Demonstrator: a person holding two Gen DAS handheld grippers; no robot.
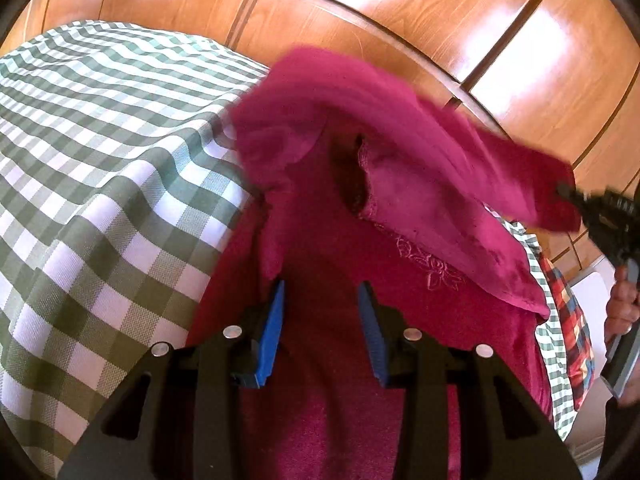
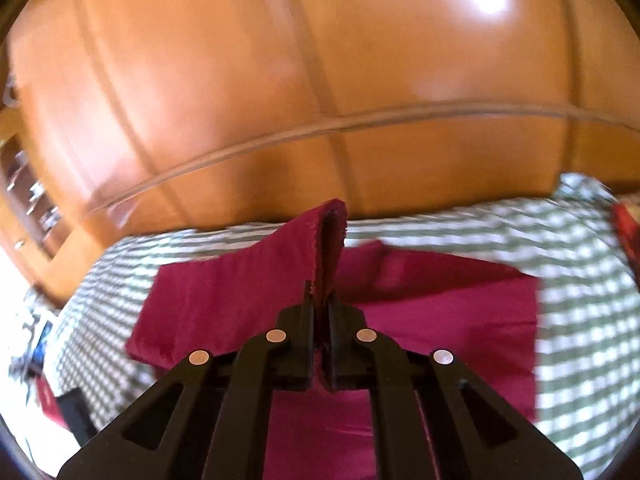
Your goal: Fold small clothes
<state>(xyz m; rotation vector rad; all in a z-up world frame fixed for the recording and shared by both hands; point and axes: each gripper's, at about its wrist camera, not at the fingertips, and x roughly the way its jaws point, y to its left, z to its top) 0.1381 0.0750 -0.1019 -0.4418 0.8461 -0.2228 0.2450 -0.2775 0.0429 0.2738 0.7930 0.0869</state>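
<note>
Left gripper (image 1: 322, 292), black with blue finger pads (image 1: 272, 332), hangs spread apart over the near part of the soft magenta fleece garment (image 1: 352, 240), its jaws holding nothing and the cloth showing between them. Left of it in that wrist view stretches the green-and-white checked cotton bedspread (image 1: 100, 168), which covers the surface on which the garment lies. An embroidered flower motif (image 1: 434, 268) shows on the flat cloth just right of the blue pads, and a hemmed opening gapes further away at the centre. Beyond and to the right, a sleeve-like part of the garment is lifted off the bed and drawn out towards the right edge, blurred, where the black right gripper (image 1: 568, 194) pinches its end, with the person's hand (image 1: 622, 300) on the handle below. A multicoloured plaid cloth (image 1: 568, 320) lies at the bedspread's right edge, under the lifted part. Glossy orange-brown wooden wardrobe panels (image 1: 360, 20) fill the far side. Seen from the right wrist, the right gripper (image 2: 322, 304) is clenched on a folded strip of the magenta garment (image 2: 440, 312), which stands up between the fingers while the rest lies spread on the checked bedspread (image 2: 580, 280).
</note>
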